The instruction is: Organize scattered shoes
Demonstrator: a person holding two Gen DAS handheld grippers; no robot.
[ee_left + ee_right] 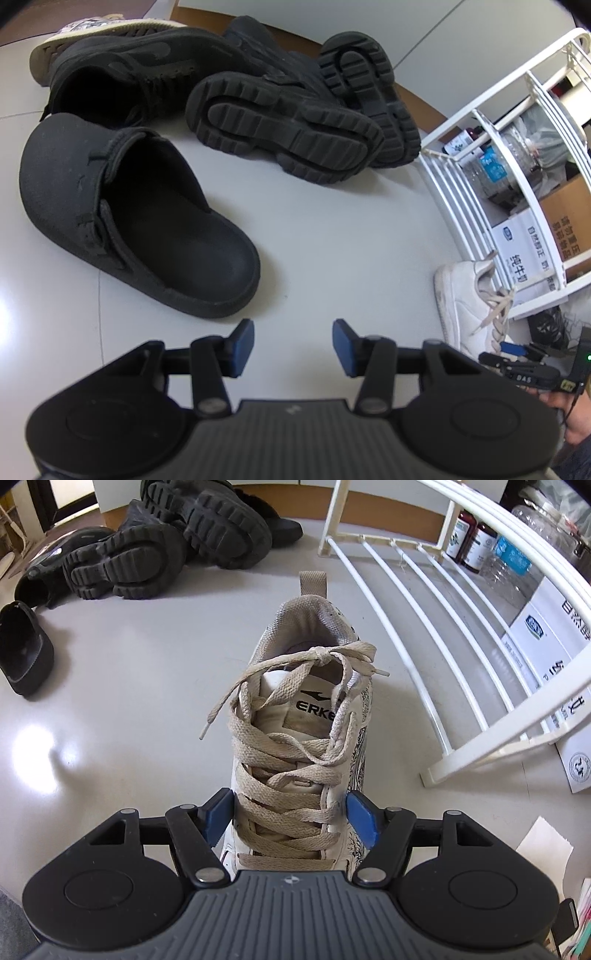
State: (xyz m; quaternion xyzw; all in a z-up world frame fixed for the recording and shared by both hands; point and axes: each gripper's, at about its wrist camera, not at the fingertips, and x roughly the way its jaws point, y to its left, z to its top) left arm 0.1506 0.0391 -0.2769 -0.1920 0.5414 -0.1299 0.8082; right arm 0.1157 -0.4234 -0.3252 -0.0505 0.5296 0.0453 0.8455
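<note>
A white lace-up sneaker [306, 716] with beige laces stands on the pale floor, heel away from me, just left of a white wire rack [406, 627]. My right gripper [290, 819] straddles its forefoot. The blue pads [364, 823] sit close against its sides, with a thin gap showing at the right one. My left gripper [293, 347] hovers open over bare floor, nothing between its fingers. Ahead of it lie a black clog [129, 218], two chunky black boots [288, 125] on their sides, and a black sneaker [140, 70]. The white sneaker [465, 302] shows at its right.
A patterned sneaker with a cream sole [92, 33] lies behind the black one. The rack [480, 110] is backed by bottles [476, 546] and printed cartons [546, 646]. A sheet of paper [543, 842] lies at the lower right. A hand [565, 406] shows at the left view's edge.
</note>
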